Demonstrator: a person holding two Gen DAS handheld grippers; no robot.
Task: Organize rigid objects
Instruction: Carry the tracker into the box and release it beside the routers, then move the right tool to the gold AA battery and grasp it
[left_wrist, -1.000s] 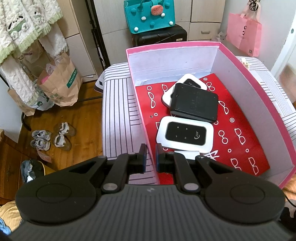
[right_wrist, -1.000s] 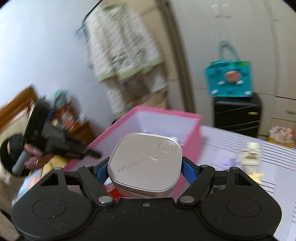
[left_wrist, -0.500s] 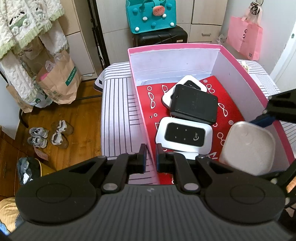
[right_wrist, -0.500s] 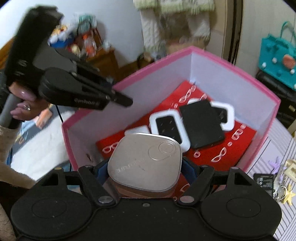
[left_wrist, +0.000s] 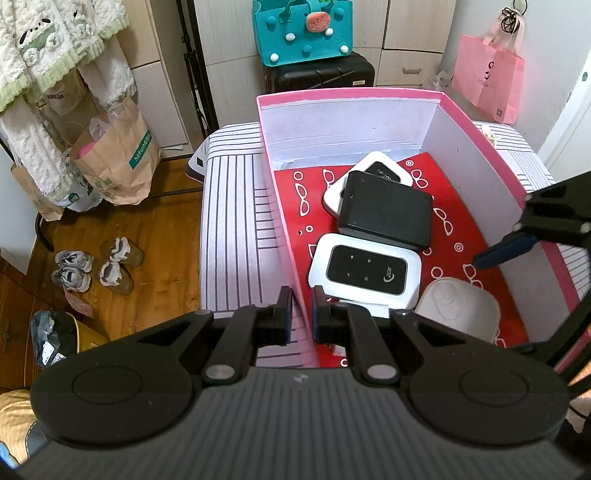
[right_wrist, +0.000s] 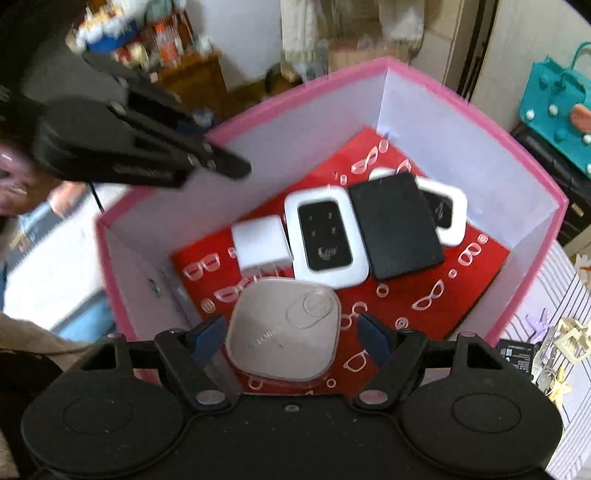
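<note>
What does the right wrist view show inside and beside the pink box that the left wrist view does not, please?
Only the right wrist view shows the small white adapter whole and the trinkets outside the box. Only the left wrist view shows the shoes and paper bag. Both show the pink box, its three routers, and the silver device lying between the right gripper's open jaws.
</note>
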